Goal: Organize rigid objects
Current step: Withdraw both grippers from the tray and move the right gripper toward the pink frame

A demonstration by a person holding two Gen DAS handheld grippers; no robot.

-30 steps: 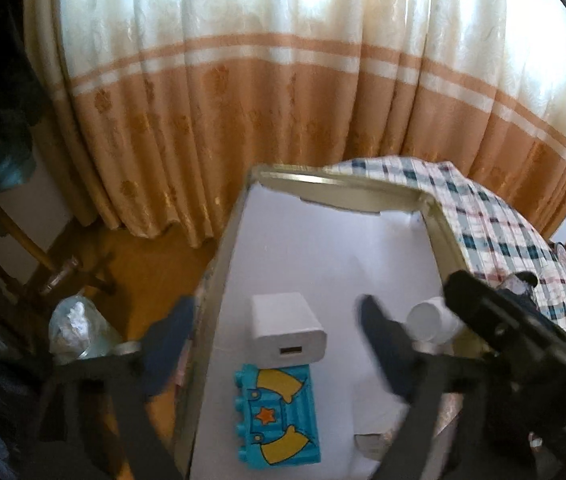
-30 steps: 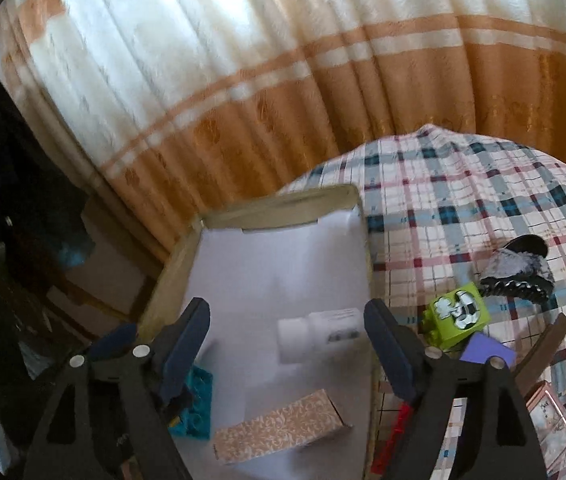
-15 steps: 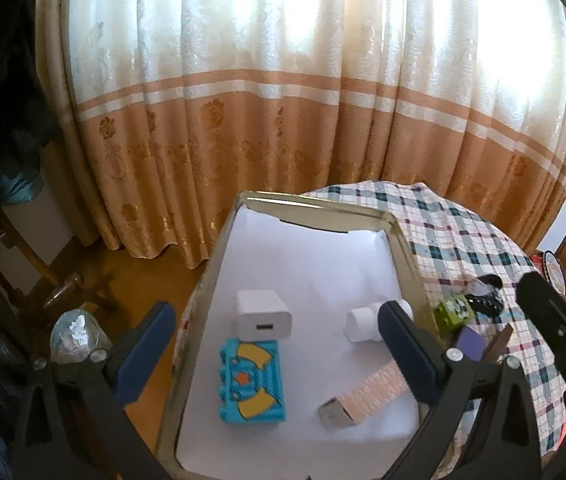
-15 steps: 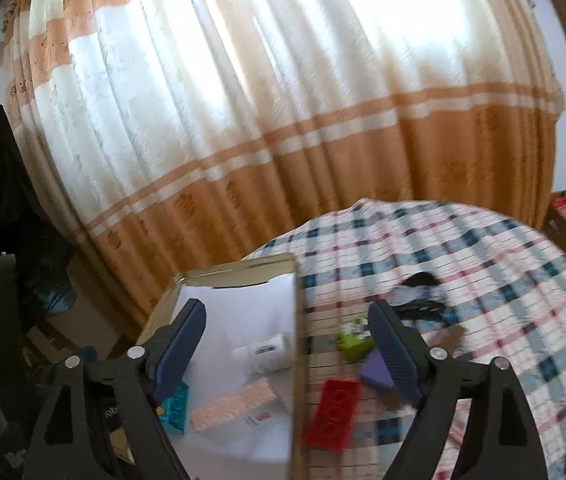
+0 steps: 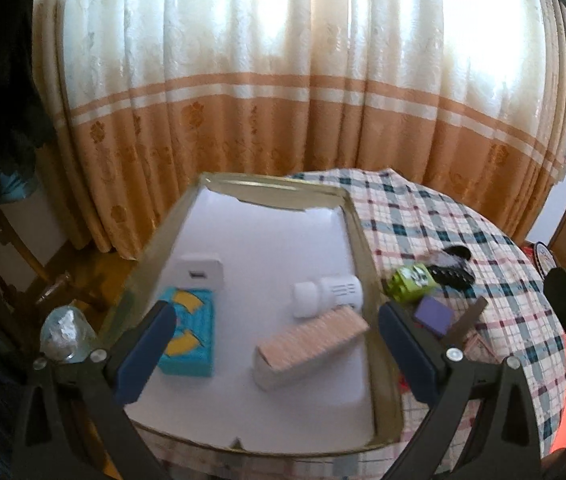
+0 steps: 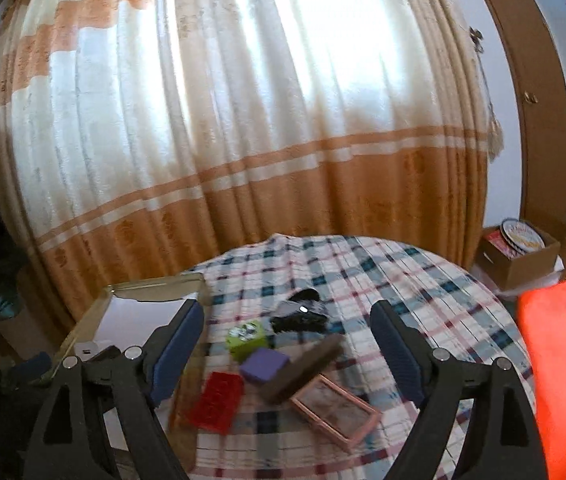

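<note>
Both your grippers, left (image 5: 277,344) and right (image 6: 287,344), hold fingers apart and empty; the tray (image 5: 367,264) holds four items, others lie on the table (image 6: 423,280).

Home — curtains (image 5: 283,120), checked tablecloth (image 6: 363,272)

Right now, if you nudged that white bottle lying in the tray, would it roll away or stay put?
The white bottle lies on its side, so a sideways nudge would probably roll it. It likely would not go far: the pink patterned box sits close beside it and the tray wall is near. It looks like smooth plastic, so possibly a bit slippery between fingers.
</note>
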